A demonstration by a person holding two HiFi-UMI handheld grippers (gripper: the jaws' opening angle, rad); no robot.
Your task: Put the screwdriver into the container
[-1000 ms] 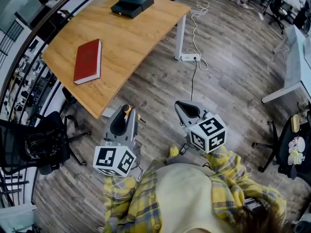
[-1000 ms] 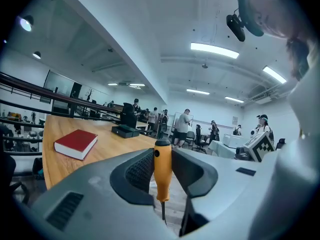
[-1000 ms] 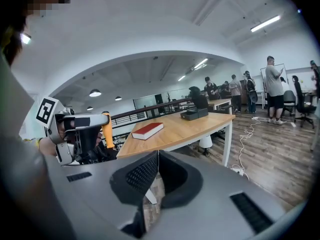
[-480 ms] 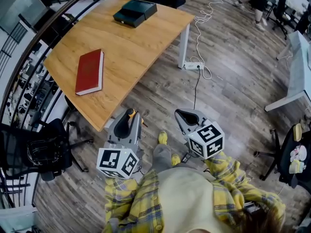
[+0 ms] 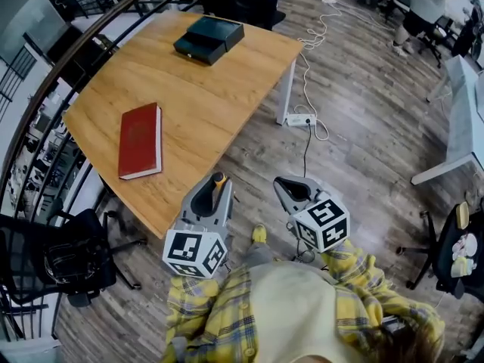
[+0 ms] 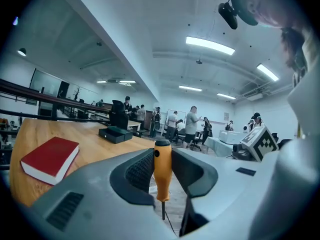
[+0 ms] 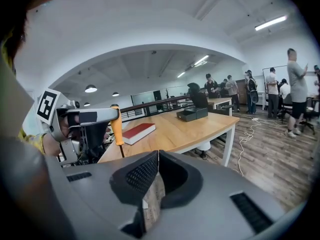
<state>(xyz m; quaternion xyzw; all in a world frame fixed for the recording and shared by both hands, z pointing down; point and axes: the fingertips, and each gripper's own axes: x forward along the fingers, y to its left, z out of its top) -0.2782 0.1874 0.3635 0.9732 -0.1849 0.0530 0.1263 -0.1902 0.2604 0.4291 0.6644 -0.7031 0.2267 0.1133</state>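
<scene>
My left gripper (image 5: 216,184) is shut on an orange-handled screwdriver (image 5: 219,178), held just off the near edge of the wooden table (image 5: 189,89). In the left gripper view the screwdriver (image 6: 162,168) stands upright between the jaws, handle up and shaft down. The container, a black box (image 5: 209,38), sits at the table's far end and shows as the black box (image 6: 115,134) ahead of the left gripper (image 6: 162,156). My right gripper (image 5: 292,182) hangs over the floor to the right, shut and empty, its pads (image 7: 145,171) closed together. The right gripper view shows the screwdriver (image 7: 117,129) and box (image 7: 192,114).
A red book (image 5: 140,140) lies on the table's near left part. A power strip (image 5: 300,119) with a white cable lies on the floor by the table leg. A black chair (image 5: 68,248) stands at left and a white desk (image 5: 461,104) at right. People stand far back.
The person has stepped toward the table; both grippers have moved forward, the left one now reaching the table's near edge. The screwdriver stays gripped throughout.
</scene>
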